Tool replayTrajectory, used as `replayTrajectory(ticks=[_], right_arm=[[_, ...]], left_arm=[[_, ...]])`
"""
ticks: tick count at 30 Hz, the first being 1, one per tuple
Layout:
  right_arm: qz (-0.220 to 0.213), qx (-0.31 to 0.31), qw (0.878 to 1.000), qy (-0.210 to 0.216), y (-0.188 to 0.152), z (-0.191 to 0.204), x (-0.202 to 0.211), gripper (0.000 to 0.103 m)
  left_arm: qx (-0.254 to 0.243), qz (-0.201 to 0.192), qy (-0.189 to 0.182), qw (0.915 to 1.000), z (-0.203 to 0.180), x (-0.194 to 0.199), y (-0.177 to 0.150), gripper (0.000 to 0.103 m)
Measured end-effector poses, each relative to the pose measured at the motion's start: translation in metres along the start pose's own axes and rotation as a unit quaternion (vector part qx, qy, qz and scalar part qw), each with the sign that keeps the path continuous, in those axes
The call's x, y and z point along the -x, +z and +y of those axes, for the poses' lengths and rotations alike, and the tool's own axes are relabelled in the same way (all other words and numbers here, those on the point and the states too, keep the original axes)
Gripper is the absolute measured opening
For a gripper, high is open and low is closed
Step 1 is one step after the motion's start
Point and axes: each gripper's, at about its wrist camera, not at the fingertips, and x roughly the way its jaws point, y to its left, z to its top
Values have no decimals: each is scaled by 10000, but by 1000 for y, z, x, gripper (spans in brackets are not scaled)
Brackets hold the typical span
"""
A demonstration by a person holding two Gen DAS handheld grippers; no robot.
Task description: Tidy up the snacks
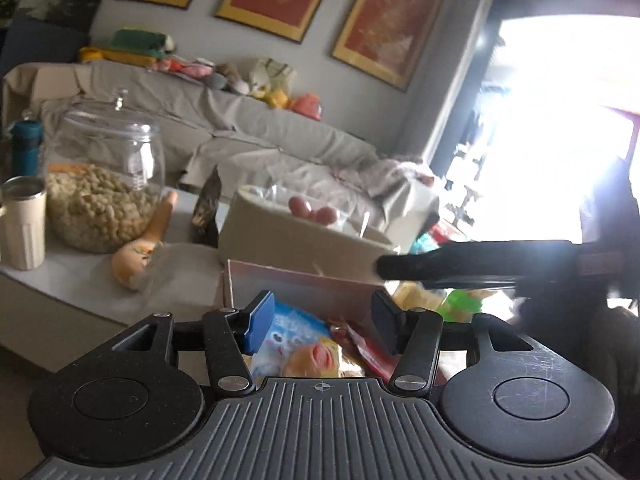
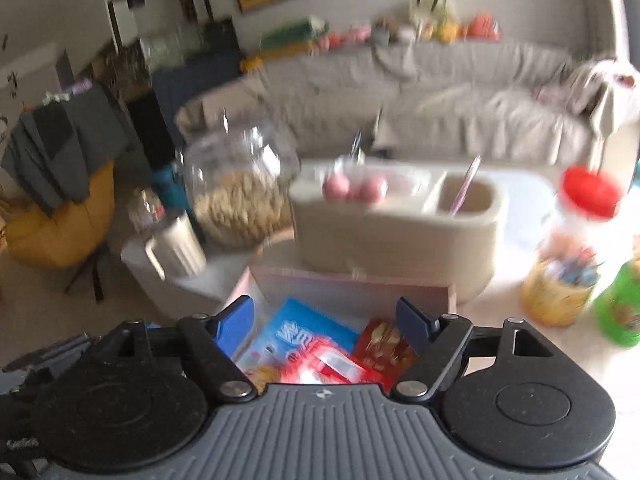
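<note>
Blue pads: flat rubber-like pads are seen on the black fingers of the left gripper point(image 1: 322, 322); the fingers are spread apart and nothing is held between them.
Right gripper point(image 2: 326, 322): its fingers are also spread wide, with nothing gripped; the ribbed grey body is seen below them.
Snack packets point(image 2: 316, 344): glossy, crinkled plastic bags in blue, red and yellow are seen between and just beyond the fingertips of both grippers, lying inside the box.
Box point(image 2: 352, 286): a rectangular pale pink box with thin, flat walls is seen directly ahead of the fingers.
Organizer point(image 2: 400, 224): a beige, matte, round-cornered container with two compartments is placed beyond the box; round pink pieces in clear wrap are seen in its left compartment.
Glass jar point(image 1: 104, 184): a round, clear jar half filled with small pale pieces is seen far left of the left fingers.
Cup point(image 1: 22, 222): a ribbed cream cup is seen beside the jar.
</note>
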Motion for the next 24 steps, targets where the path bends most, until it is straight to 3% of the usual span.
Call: replayTrajectory(ticks=[3, 5, 7, 13, 16, 21, 24], right_arm=[[-195, -178, 9996, 101, -14, -1, 44, 79], [-276, -172, 9995, 35, -31, 2, 74, 79], [-311, -187, 9993, -68, -55, 6, 100, 80], [-289, -218, 9977, -580, -143, 21, 168, 81], [-285, -417, 9964, -682, -173, 24, 191, 81], [-289, -124, 9944, -1011, -190, 36, 208, 83], [-309, 20, 9938, -1064, -194, 43, 211, 83]], left_arm=[[-159, 0, -19, 9999, -20, 23, -3, 56], [-270, 43, -70, 9996, -36, 44, -12, 44], [-351, 129, -67, 9993, -53, 63, -24, 24], [-776, 449, 122, 9959, -109, 115, -78, 20], [-782, 515, 509, 9943, -130, 134, -100, 19], [-1001, 538, 942, 9890, -152, 148, -113, 19], [-905, 580, 947, 9897, -152, 151, -112, 19]])
